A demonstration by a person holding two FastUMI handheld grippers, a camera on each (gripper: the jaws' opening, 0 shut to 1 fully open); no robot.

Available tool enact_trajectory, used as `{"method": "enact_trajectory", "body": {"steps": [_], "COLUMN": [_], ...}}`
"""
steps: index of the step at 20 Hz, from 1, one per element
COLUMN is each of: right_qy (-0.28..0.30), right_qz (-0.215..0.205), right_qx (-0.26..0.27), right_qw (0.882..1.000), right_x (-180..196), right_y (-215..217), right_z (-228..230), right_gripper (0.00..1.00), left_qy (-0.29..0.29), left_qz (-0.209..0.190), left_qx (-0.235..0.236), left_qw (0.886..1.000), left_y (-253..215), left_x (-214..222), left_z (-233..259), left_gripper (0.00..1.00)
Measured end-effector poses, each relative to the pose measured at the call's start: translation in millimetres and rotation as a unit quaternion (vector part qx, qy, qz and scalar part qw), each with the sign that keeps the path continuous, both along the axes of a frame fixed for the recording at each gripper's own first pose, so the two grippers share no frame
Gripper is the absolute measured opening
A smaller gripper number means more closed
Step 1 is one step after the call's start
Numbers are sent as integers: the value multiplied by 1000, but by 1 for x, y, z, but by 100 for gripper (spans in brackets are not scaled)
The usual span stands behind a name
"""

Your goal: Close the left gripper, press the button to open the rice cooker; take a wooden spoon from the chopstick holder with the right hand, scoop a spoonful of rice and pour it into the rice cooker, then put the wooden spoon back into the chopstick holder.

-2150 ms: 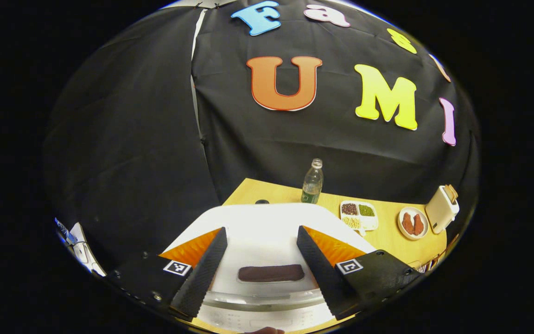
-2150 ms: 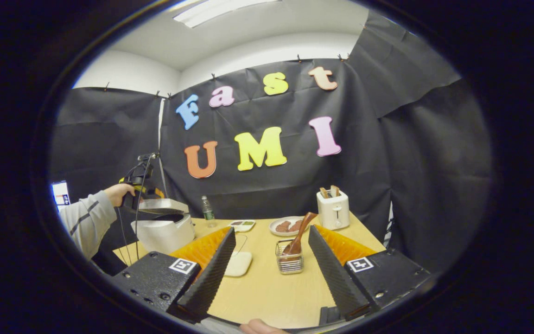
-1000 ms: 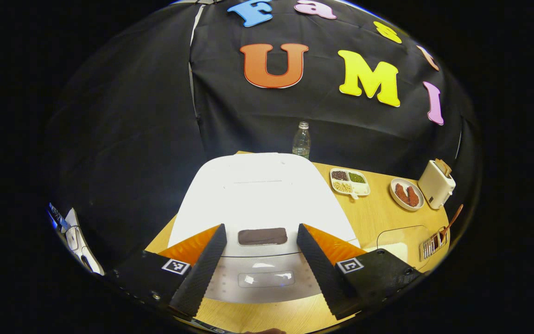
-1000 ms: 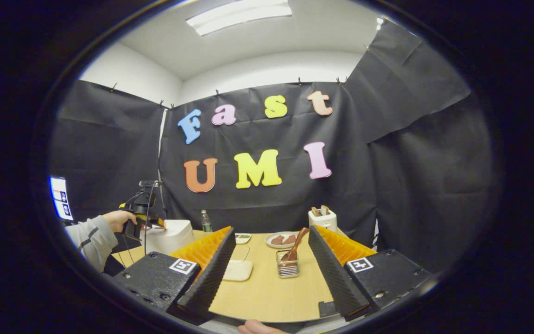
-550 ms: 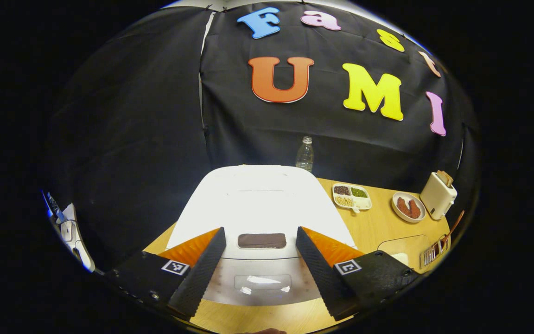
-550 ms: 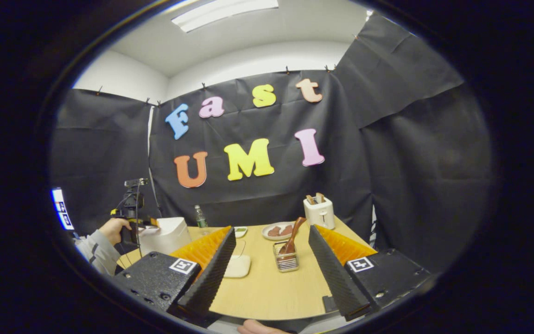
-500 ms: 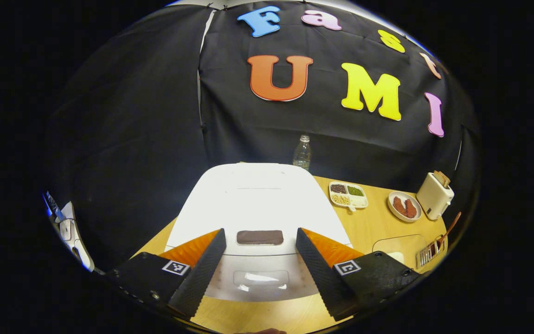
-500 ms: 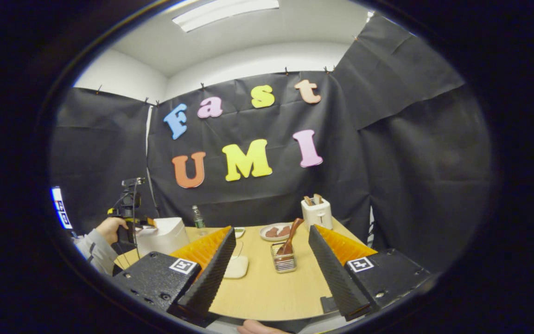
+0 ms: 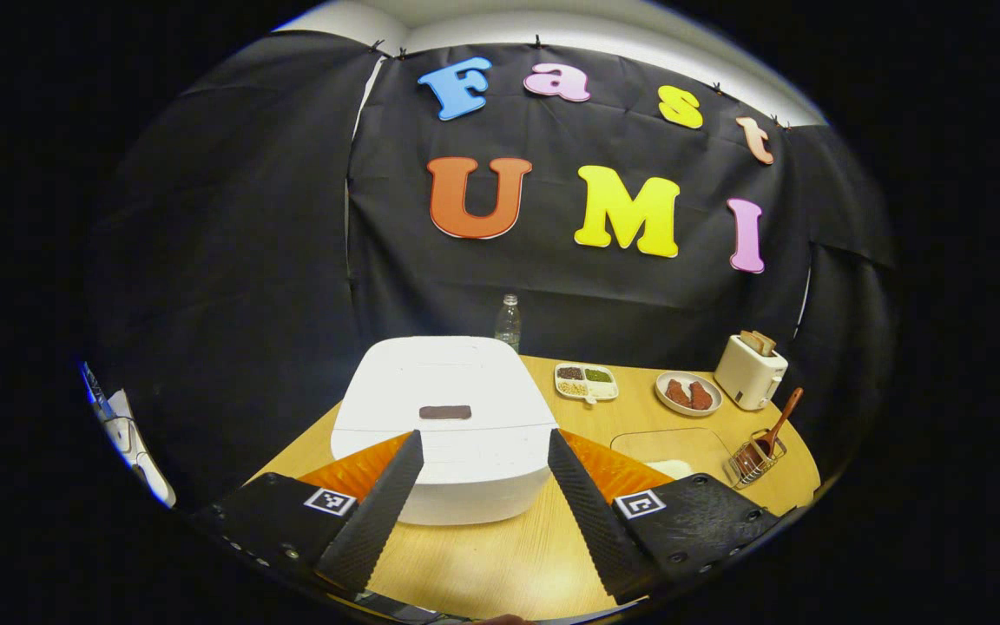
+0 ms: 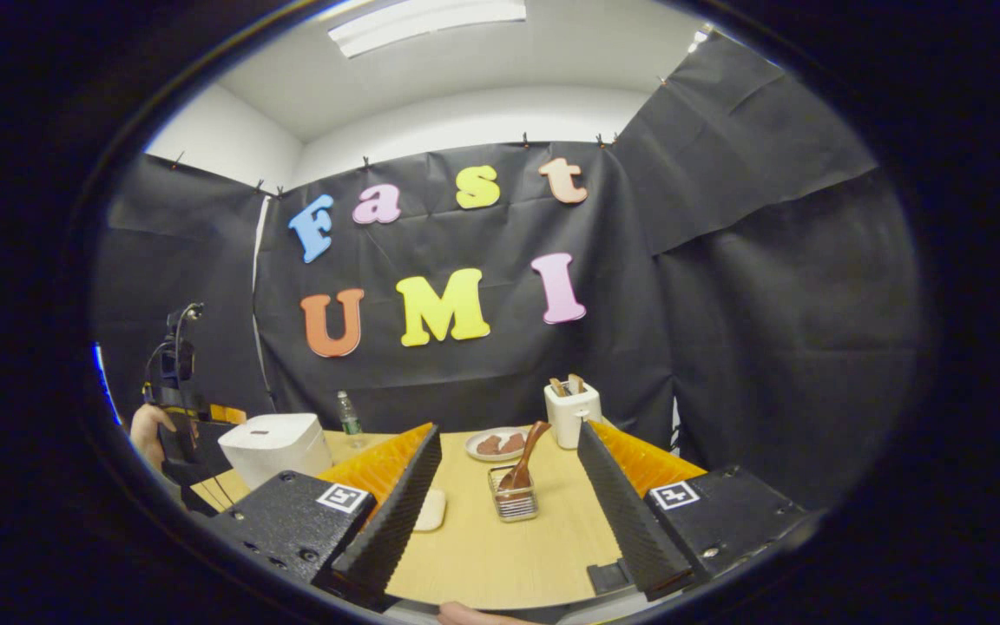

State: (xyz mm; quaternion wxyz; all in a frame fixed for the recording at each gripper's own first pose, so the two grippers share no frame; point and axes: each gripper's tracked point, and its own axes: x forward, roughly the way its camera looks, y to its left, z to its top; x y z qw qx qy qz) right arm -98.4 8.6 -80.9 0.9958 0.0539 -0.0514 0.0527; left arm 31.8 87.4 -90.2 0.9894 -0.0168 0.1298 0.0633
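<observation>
Left gripper view: our left gripper (image 9: 483,499) hangs in front of the closed white rice cooker (image 9: 448,425) on the worktop (image 9: 500,564), fingers spread and empty, the dark button (image 9: 445,412) on the lid ahead, so we judge the pressing not yet done. Right gripper view: our right gripper (image 10: 504,512) is spread and empty too, aimed at the chopstick holder (image 10: 513,503), where the wooden spoon (image 10: 524,453) leans handle-up, ready for picking.

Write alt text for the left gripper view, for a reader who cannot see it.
A closed white rice cooker sits on a wooden table, straight ahead of the open left hand-held gripper. To its right are a sectioned dish, a plate, a toaster and a wooden spoon standing in a chopstick holder.
</observation>
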Motion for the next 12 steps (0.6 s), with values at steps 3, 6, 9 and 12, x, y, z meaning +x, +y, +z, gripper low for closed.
{"method": "enact_trajectory", "body": {"steps": [3, 6, 9, 12], "right_qy": [0, -3, -9, -12], "right_qz": [0, 0, 1, 3], "right_qx": [5, 1, 2, -2], "right_qw": [1000, 1000, 1000, 1000], "right_x": [-1, -3, -7, -11], "right_y": [0, 3, 5, 6], "right_z": [-2, -2, 0, -2], "right_gripper": [100, 100, 100, 100], "left_qy": [-31, -60, -88, -117], "left_qz": [-16, -31, -49, -64], "left_qx": [6, 18, 22, 26], "left_qw": [999, 998, 995, 991], "left_y": [-17, -33, -47, -62], "left_x": [-25, -49, -78, -102], "left_z": [17, 33, 45, 54], "left_gripper": [93, 93, 93, 93]}}
